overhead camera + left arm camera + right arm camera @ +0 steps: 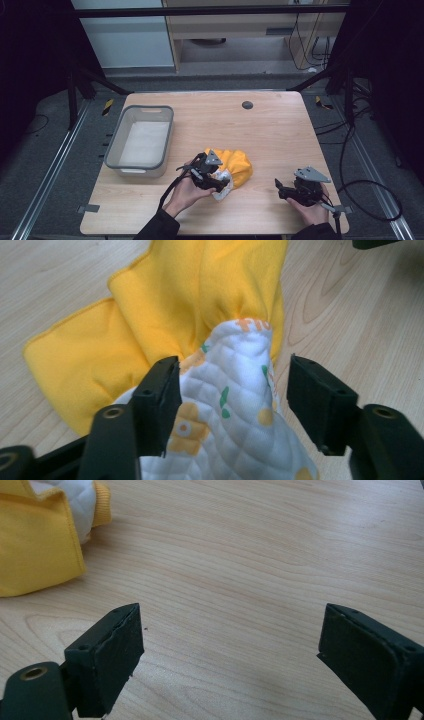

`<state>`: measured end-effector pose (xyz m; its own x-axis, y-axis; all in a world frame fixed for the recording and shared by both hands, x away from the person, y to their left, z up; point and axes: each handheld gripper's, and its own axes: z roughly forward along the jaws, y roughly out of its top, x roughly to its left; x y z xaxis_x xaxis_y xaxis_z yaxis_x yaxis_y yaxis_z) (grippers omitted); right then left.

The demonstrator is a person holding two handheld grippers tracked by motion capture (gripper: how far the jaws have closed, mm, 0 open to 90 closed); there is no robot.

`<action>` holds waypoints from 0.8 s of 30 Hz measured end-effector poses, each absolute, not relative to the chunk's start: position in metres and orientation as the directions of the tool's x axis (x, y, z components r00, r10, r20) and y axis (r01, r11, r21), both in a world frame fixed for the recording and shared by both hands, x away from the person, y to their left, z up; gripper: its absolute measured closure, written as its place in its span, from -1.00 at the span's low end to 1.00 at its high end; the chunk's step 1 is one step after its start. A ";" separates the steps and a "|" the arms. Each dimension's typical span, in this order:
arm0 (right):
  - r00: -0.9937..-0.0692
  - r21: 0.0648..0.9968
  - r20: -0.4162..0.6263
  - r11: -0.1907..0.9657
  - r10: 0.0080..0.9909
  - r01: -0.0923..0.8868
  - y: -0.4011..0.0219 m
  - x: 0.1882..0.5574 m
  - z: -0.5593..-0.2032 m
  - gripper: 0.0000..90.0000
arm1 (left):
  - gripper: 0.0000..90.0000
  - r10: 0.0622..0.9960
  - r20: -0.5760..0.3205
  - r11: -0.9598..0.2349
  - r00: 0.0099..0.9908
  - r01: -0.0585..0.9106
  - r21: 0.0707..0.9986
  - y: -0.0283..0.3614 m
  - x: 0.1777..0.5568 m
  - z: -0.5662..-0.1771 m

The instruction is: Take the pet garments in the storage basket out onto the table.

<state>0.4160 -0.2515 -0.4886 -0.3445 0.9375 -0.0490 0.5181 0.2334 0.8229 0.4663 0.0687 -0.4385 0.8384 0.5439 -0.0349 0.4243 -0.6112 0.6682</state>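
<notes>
At the counter's (280, 125) near edge, a person's two hands work a bundled cloth with a pair of hand-held tools. The right tool (289, 192), close to the near right corner, hangs released over bare wood, its jaws spread wide with nothing between them, apparently parked clear of the bundle so the other hand can work. Toward the middle of the near edge, the left tool (222, 184) straddles the white quilted end (235, 405) of a yellow garment (235, 165): one jaw presses the printed fabric, the other stands just off it, so the grip looks not yet clenched, likely lined up on the thick, raised fold because it gives the jaws something to bite. The rest of the garment lies crumpled on the wood behind it. Farther off, by the left edge, a grey bin (167, 131) sits open with pale contents, a plausible destination for the garment.
</notes>
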 end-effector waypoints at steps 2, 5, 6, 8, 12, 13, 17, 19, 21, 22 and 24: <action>-0.342 0.823 -0.046 0.230 0.938 0.520 -0.252 0.416 -0.488 -0.76 | -0.30 0.540 -0.030 -0.605 0.841 0.412 0.682 0.071 0.464 -0.435; -0.343 0.825 -0.050 0.232 0.938 0.515 -0.252 0.416 -0.488 -0.77 | -0.38 0.537 -0.035 -0.594 0.843 0.407 0.694 0.076 0.462 -0.430; -0.343 0.826 -0.052 0.233 0.938 0.513 -0.252 0.416 -0.488 -0.77 | -0.39 0.532 -0.028 -0.593 0.846 0.396 0.701 0.079 0.460 -0.428; -0.342 0.827 -0.051 0.231 0.938 0.513 -0.253 0.416 -0.488 -0.77 | -0.42 0.533 -0.023 -0.585 0.846 0.388 0.712 0.083 0.458 -0.424; -0.338 0.826 -0.048 0.227 0.940 0.515 -0.253 0.416 -0.488 -0.78 | -0.43 0.543 -0.030 -0.551 0.839 0.384 0.741 0.096 0.452 -0.415; -0.338 0.826 -0.048 0.227 0.940 0.515 -0.253 0.416 -0.488 -0.78 | -0.44 0.546 -0.029 -0.548 0.837 0.383 0.743 0.098 0.451 -0.413; -0.335 0.826 -0.046 0.225 0.941 0.517 -0.253 0.416 -0.488 -0.79 | -0.45 0.559 -0.019 -0.524 0.829 0.371 0.766 0.110 0.445 -0.408; -0.332 0.825 -0.043 0.221 0.942 0.520 -0.253 0.416 -0.488 -0.79 | -0.45 0.562 -0.017 -0.522 0.827 0.370 0.768 0.115 0.443 -0.408; -0.331 0.825 -0.043 0.220 0.943 0.521 -0.253 0.416 -0.488 -0.79 | -0.47 0.570 -0.016 -0.519 0.821 0.376 0.768 0.122 0.441 -0.408; -0.331 0.825 -0.043 0.220 0.943 0.520 -0.253 0.416 -0.488 -0.79 | -0.47 0.575 -0.012 -0.520 0.818 0.377 0.767 0.125 0.440 -0.409; -0.332 0.825 -0.044 0.222 0.942 0.519 -0.253 0.415 -0.489 -0.79 | -0.47 0.582 -0.007 -0.518 0.813 0.377 0.768 0.131 0.438 -0.411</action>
<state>0.4155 -0.2530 -0.4885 -0.3320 0.9422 -0.0444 0.5191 0.2218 0.8255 0.4383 0.1308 -0.4106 0.8129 0.5824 -0.0066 0.3773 -0.5180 0.7677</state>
